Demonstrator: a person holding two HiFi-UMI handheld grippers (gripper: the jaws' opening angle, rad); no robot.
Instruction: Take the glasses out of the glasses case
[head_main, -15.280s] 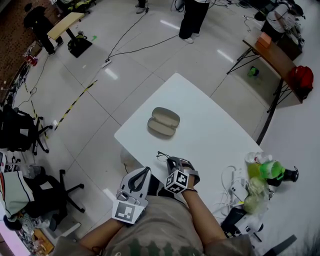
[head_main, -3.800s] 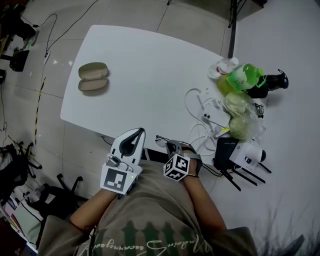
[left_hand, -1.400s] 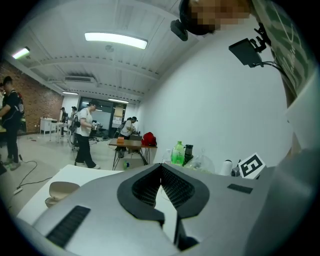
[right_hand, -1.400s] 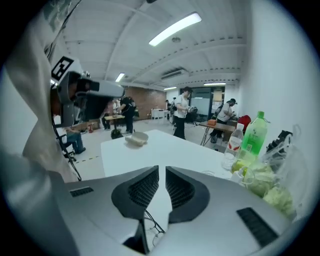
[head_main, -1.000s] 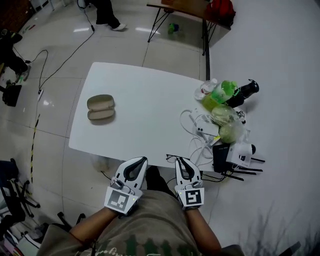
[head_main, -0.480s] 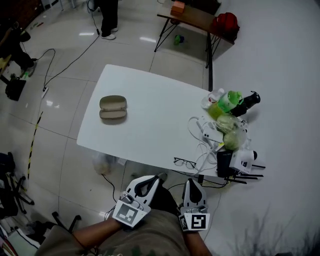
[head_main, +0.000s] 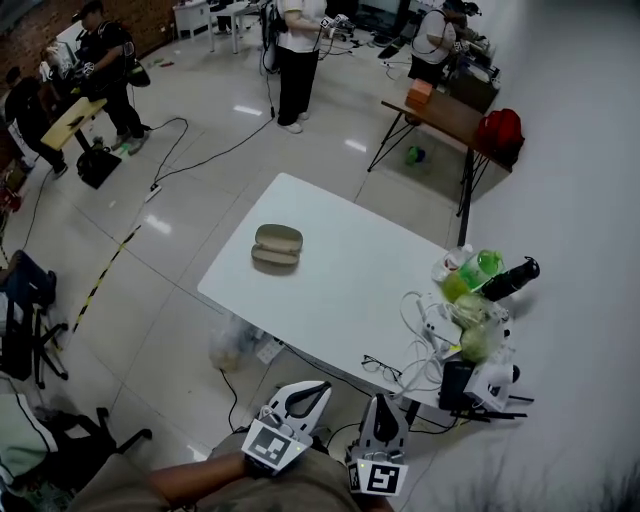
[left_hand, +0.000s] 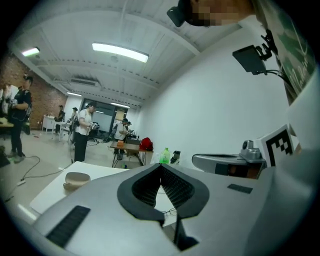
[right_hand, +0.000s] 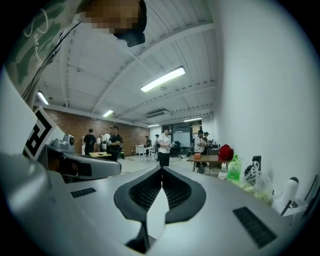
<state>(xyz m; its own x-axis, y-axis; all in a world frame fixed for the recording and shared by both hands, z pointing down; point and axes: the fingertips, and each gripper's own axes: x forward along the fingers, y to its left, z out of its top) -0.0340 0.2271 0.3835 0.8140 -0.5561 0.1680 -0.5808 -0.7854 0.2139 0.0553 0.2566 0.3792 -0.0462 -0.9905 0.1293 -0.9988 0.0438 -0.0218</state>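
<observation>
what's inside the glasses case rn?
No frame shows in the glasses case: just two beige halves, too small to check the lining. The glasses lie outside it, at the white table's near edge.

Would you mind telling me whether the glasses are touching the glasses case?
Apart. The head view shows bare table between the glasses and the glasses case.
</observation>
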